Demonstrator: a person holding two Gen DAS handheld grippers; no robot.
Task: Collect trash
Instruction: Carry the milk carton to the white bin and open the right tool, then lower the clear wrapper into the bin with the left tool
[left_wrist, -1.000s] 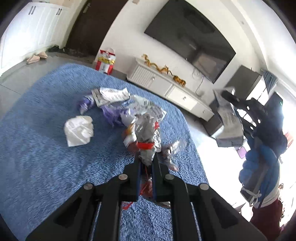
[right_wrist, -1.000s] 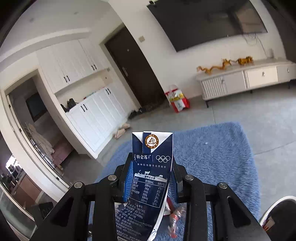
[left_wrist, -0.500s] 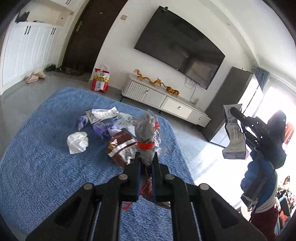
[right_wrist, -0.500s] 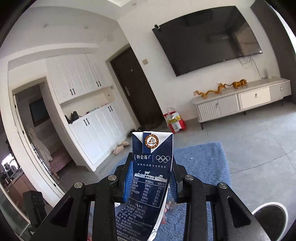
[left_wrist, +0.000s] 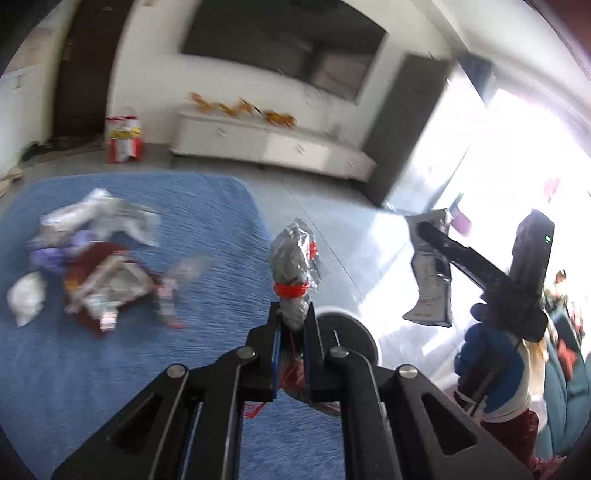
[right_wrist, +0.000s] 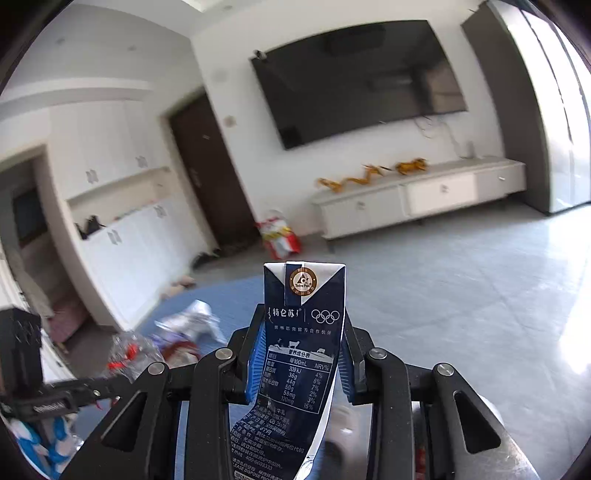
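Left wrist view showed the left gripper (left_wrist: 293, 325) clamped tight on a crumpled wrapper (left_wrist: 293, 266), lifted above the rug (left_wrist: 110, 369) where more trash (left_wrist: 96, 269) lay. The right gripper (right_wrist: 301, 365) pinched a flattened carton (right_wrist: 301, 350), held upright.

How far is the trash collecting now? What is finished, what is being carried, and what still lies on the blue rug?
Done: nothing visibly binned yet; a round bin shows just behind the left claw.
In hand: the left claw is shut on a crumpled clear wrapper with a red band; the right claw grips a flattened navy milk carton.
Left: a pile of wrappers and a white paper wad remain on the blue rug.
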